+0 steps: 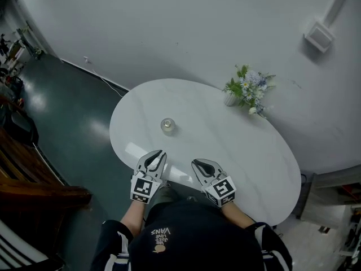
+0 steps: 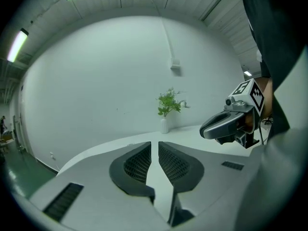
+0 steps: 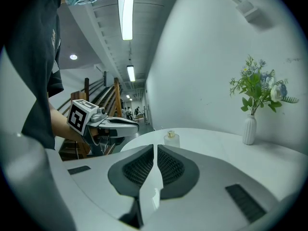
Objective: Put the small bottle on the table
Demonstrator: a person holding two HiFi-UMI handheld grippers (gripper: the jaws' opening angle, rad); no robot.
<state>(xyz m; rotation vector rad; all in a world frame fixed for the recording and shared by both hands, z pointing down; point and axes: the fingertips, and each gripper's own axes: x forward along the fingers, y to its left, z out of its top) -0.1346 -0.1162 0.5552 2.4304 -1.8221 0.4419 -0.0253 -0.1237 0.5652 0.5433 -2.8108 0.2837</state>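
I hold my left gripper (image 1: 157,154) and right gripper (image 1: 198,164) side by side over the near edge of the oval white table (image 1: 225,145). Both pairs of jaws are drawn together to a thin slit, with nothing in either. The small bottle (image 1: 167,125) stands upright on the table ahead of my left jaws, in from the left rim and apart from them. Bare tabletop lies open all around it. One bottle, one vase of flowers (image 1: 246,89) near the far edge by the wall, two grippers.
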